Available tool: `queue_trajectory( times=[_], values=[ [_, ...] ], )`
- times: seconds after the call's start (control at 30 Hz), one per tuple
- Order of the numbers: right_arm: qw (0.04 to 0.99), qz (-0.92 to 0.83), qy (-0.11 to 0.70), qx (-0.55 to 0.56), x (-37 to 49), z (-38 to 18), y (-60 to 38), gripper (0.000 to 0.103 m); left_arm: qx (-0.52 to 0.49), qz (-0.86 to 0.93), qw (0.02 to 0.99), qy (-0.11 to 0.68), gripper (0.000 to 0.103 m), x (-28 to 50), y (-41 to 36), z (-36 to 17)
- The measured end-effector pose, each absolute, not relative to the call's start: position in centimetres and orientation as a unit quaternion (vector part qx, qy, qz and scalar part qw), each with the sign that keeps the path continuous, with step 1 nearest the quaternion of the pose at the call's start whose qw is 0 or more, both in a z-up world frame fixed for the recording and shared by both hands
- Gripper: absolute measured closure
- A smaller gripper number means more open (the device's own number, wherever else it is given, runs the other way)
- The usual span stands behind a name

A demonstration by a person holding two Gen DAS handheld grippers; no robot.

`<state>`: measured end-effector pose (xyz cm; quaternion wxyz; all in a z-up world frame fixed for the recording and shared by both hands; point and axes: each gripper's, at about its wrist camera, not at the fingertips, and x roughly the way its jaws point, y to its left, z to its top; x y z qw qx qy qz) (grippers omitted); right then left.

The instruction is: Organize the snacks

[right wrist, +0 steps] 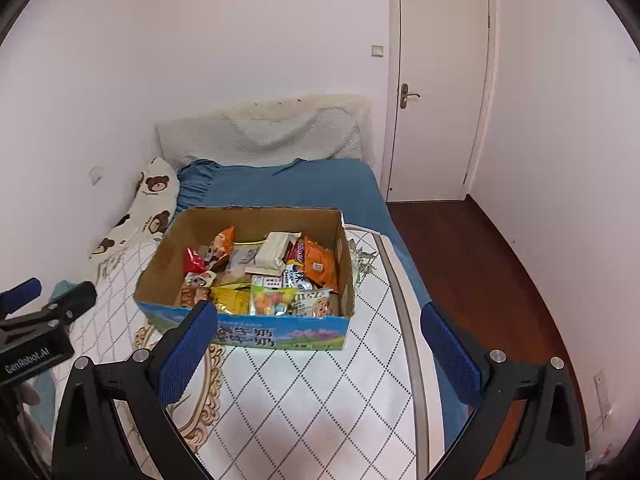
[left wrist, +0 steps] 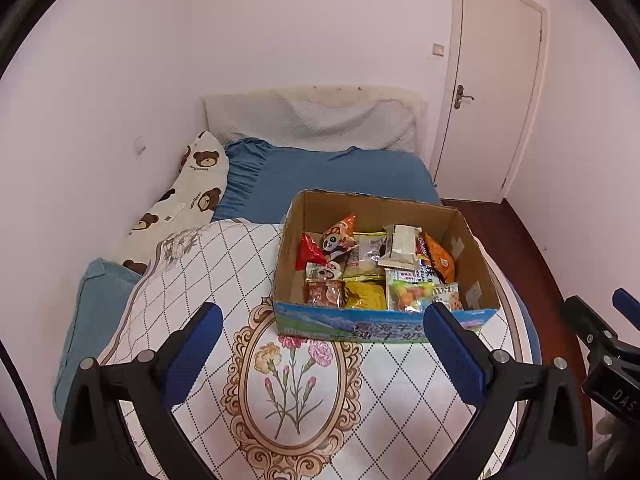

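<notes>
Bear-print pillow (left wrist: 192,184) beside blue sheet (left wrist: 332,176); white door (right wrist: 438,88) shut.

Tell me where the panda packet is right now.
The panda packet stands in the box, back-left area in both views, just right of the red packet and left of the white pack.

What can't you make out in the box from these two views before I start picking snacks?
- Lower layer of snacks: both views, covered by the top packets such as the white packet and yellow packet.
- Box floor: mostly buried under snacks.
- Packet labels: too small and blurred to read.
- Near inside wall of the box: hidden by its own front rim.
- Bear pillow: its lower end is under the quilt.
</notes>
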<state>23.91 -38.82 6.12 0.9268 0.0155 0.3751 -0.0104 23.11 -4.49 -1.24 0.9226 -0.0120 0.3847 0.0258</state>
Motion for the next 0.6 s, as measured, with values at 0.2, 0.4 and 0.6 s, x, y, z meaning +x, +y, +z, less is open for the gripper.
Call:
queue_trajectory(
  times=[0.2,0.4,0.6],
  values=[
    [0.923,-0.015,0.383,0.015,25.3,5.1,-38.9,0.0,0.002,0.03,0.92,0.391,0.0,24.6,-4.7,-2.1],
    [0.921,-0.019,0.388,0.013,26.1,4.4,-38.9,0.0,0.011,0.024,0.916,0.401,0.0,25.2,-5.1,-3.0],
    [0.92,-0.018,0.391,0.011,26.2,4.2,-38.9,0.0,0.016,0.021,0.915,0.403,0.0,25.5,-5.3,-3.3]
  ],
)
